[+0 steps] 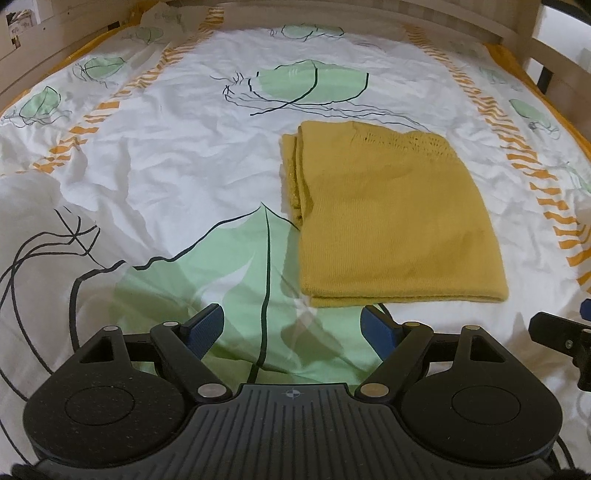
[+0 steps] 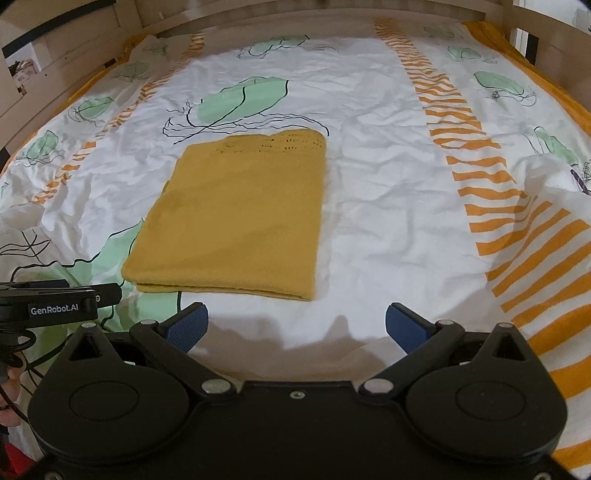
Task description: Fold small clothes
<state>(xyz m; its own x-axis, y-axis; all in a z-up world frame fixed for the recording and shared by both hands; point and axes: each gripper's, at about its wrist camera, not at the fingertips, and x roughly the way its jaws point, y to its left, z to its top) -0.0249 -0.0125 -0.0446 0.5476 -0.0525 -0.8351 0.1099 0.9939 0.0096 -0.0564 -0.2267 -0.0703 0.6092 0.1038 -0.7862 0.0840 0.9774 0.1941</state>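
While my left gripper (image 1: 291, 326) hangs low over the bedsheet (image 1: 184, 155), its blue pads (image 1: 205, 326) stand wide apart with nothing between them. From that camera the folded mustard knit garment (image 1: 391, 218) lies at about one o'clock, flat on the sheet, its near folded edge just beyond the right-hand pad and not touching it. My right gripper (image 2: 295, 325) is spread just as wide and holds nothing; through its camera I see the garment (image 2: 240, 218) at roughly eleven o'clock, a neat rectangle with an openwork band along its far edge. Layered edges show along its near side. At nine o'clock in the right view, the black body of my left gripper (image 2: 55, 302) pokes in beside the garment's near corner. A wooden bed frame (image 2: 314, 14) rims the far side.
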